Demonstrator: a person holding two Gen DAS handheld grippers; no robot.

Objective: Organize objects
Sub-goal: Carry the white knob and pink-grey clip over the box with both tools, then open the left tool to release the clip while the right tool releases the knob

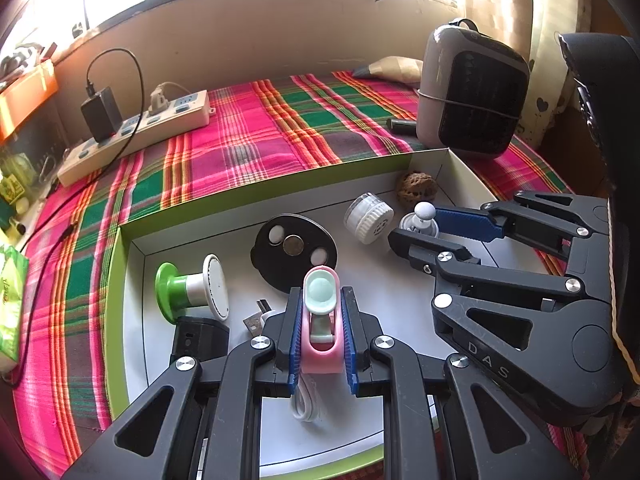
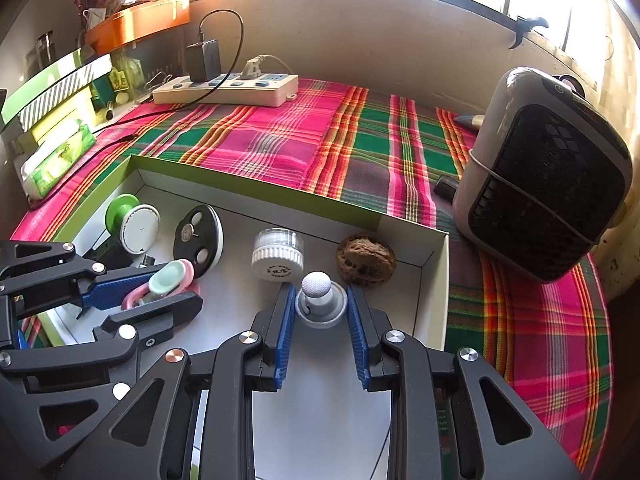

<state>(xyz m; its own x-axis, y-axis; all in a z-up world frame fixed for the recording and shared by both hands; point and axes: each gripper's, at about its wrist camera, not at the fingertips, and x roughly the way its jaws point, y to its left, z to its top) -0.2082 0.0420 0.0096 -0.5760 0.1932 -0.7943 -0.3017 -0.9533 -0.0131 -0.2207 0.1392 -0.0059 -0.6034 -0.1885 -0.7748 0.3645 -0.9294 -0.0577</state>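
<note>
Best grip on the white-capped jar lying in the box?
Grip the white-capped jar across its ribbed white cap, coming from above. It lies on its side, so the cap's ribbed rim gives the pads bite. The walnut sits apart on one side, the black disc on the other, leaving claw room.

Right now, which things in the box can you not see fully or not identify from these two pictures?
- Black block, left wrist view: partly behind the left gripper; identity unclear.
- White cable, left wrist view: mostly under the pink clip.
- Small metal piece, left wrist view: too small to name.
- White jar lid print, right wrist view: unreadable.
- Right gripper: contact with grey knob unclear.
</note>
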